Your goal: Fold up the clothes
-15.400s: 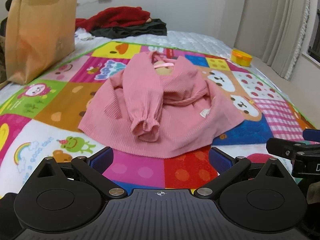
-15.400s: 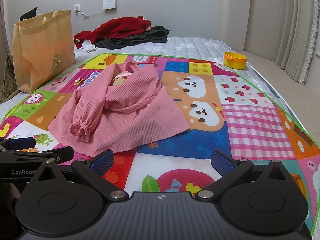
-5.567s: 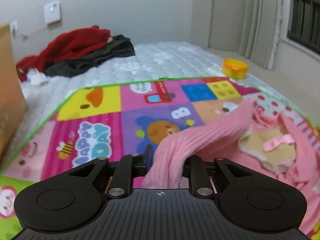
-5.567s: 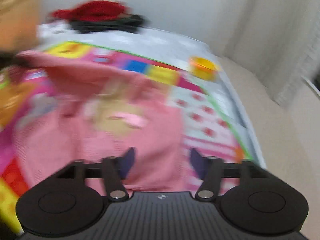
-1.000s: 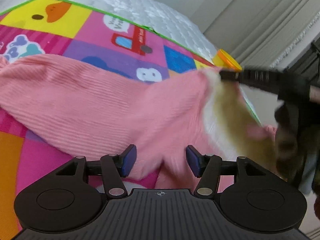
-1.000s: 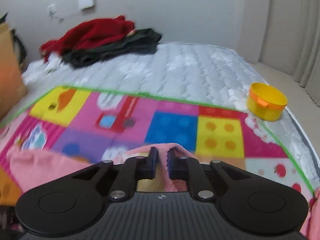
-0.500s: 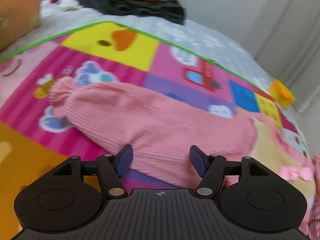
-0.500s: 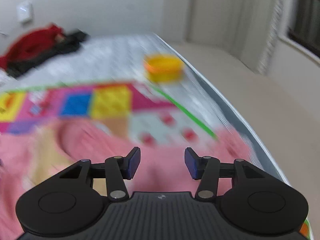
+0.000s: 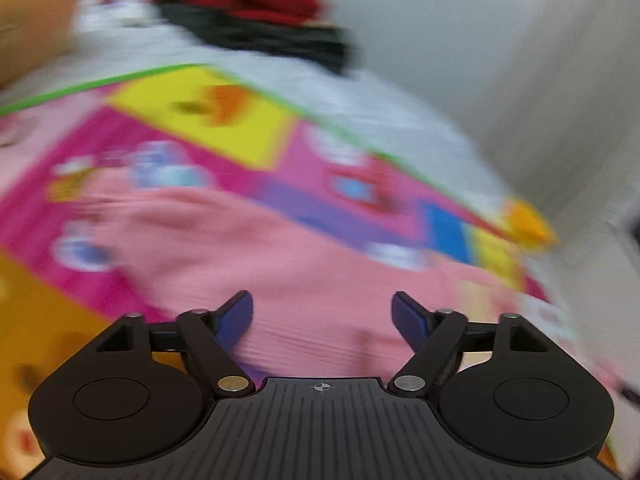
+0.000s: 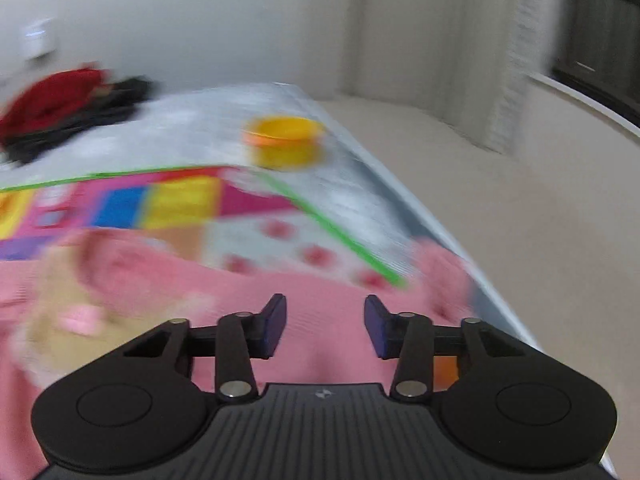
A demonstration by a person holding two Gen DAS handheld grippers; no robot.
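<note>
Left wrist view, motion-blurred: left gripper (image 9: 322,312) is sitting over the pink garment (image 9: 280,264) with its fingers (image 9: 236,314) spread wide, nothing clamped between them; the jaws have just been opening. The garment is lying flat on the colourful play mat (image 9: 200,120), one sleeve reaching out toward the left. The mat is covering the near part of the mattress (image 9: 360,104). A pile of red and dark clothes (image 9: 248,12) is lying at the far end by the wall, a brown bag (image 9: 28,12) is standing at far left, and a yellow tub (image 9: 526,224) is showing at the right edge of the mat.

Right wrist view, also blurred: right gripper (image 10: 325,322) is hovering low over the garment's (image 10: 280,304) right part, its fingers (image 10: 274,322) standing apart with pink fabric under the gap but no pad pressing on it; the jaws have just been closing. The beige lining and a pink bow (image 10: 80,322) are showing at left. The cuff of the right sleeve (image 10: 440,276) is lying past the mat's (image 10: 180,200) green border, at the mattress (image 10: 200,140) edge. The yellow tub (image 10: 284,142) is sitting on the mattress just beyond the mat's far corner, the clothes pile (image 10: 68,108) at far left.
</note>
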